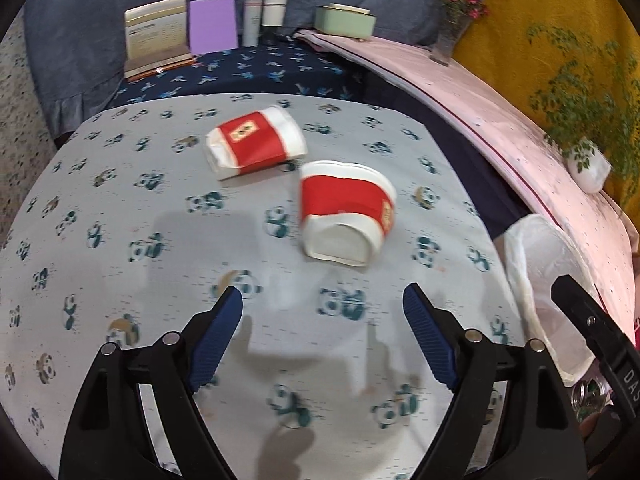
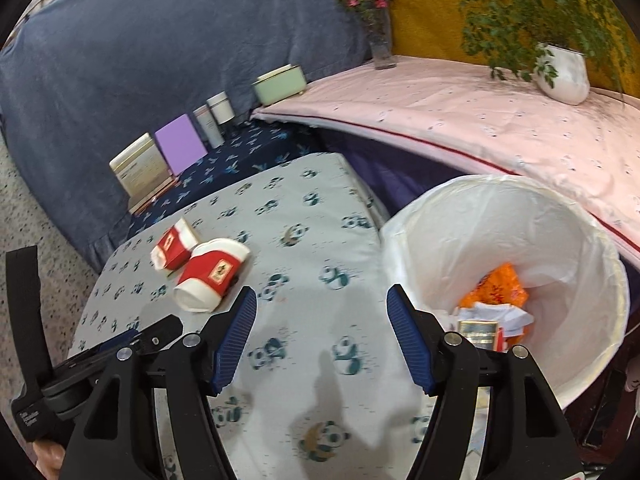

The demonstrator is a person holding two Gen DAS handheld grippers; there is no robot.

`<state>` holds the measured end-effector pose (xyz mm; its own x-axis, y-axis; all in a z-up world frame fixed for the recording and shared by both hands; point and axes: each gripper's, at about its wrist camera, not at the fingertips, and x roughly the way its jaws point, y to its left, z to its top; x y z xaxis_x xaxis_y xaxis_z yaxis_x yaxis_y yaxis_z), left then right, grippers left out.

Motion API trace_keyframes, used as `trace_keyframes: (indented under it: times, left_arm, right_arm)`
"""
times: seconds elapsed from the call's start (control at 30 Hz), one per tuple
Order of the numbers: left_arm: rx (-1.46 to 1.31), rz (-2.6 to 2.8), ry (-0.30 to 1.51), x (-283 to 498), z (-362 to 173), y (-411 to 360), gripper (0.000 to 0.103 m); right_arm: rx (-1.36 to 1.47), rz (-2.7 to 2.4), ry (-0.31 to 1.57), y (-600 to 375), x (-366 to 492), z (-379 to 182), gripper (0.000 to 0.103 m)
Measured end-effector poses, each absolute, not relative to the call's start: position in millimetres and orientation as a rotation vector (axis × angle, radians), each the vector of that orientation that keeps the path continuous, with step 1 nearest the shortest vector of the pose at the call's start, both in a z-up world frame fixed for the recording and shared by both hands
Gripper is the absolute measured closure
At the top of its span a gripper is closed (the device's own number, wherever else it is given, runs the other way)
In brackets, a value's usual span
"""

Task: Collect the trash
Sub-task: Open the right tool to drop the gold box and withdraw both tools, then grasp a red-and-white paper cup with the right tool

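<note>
Left claw: I am holding it spread and empty over the panda cloth.
Far cup: lying crushed, well ahead, left.
Near cup: lying just ahead, apart from my pads.
Right claw: I am keeping it spread, empty.
Bin: standing right, holding trash.

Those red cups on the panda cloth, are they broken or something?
Yes. Both red-and-white paper cups, the nearer one and the farther one, lie squashed on their sides on the panda cloth, not standing upright.
</note>
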<state>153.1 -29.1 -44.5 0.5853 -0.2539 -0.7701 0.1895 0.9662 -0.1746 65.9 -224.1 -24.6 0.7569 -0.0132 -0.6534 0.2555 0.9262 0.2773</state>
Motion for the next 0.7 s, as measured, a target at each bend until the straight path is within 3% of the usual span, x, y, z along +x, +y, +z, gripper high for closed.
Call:
trace_keyframes:
  times: [0.7]
  left_arm:
    - [-0.185, -0.105, 0.884, 199, -42, 54, 0.022]
  right_arm:
    - [0.436, 0.018, 0.805, -152, 153, -59, 0.030]
